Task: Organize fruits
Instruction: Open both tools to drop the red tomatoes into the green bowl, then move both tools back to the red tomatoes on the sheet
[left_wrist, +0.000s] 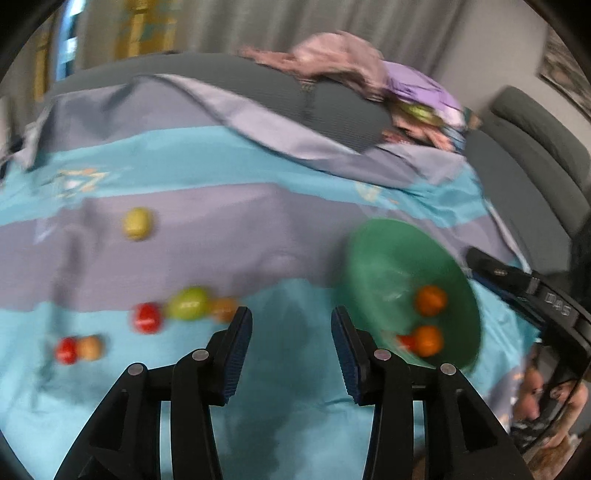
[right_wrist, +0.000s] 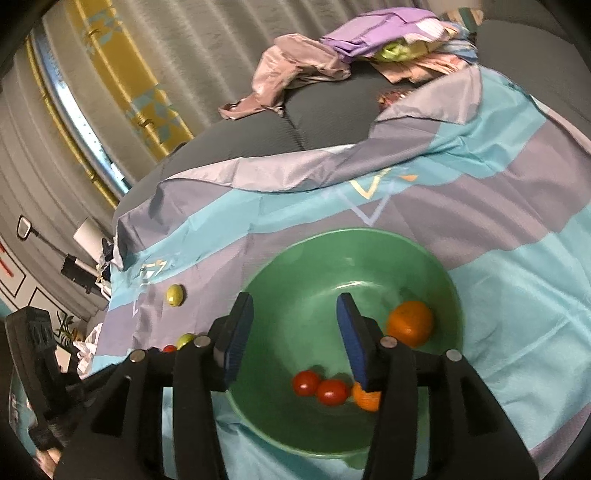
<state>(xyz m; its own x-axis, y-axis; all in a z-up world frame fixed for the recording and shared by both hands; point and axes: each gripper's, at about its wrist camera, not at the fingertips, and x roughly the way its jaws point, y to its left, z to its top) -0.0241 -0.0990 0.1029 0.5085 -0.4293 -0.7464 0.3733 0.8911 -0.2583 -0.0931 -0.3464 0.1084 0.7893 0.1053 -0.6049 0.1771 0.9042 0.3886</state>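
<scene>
The left gripper (left_wrist: 291, 325) has its fingers parted with nothing between them, over bare blue cloth (left_wrist: 288, 406). The right gripper (right_wrist: 295, 314) is likewise apart and empty, hanging above the green bowl (right_wrist: 280, 266).

In the right wrist view, the bowl holds 2 red tomatoes (right_wrist: 319, 387) at 6 o'clock, 1 orange (right_wrist: 410, 322) at 3 o'clock and a second orange (right_wrist: 365, 398) half hidden behind the right finger.

In the blurred left wrist view, the bowl sits at 3 o'clock of the left fingers. At 9 o'clock lies a row of 3 fruits: a red one (left_wrist: 147, 317), a green one (left_wrist: 188, 303) and an orange-brown one (left_wrist: 223, 309). Further toward 8 o'clock lie a red fruit (left_wrist: 66, 350) and a tan fruit (left_wrist: 89, 348), touching. A yellow-green fruit (left_wrist: 137, 222) lies apart at 10 o'clock.

The striped cloth covers a grey sofa (right_wrist: 258, 133), with crumpled clothes (right_wrist: 303, 70) at 12 o'clock.
</scene>
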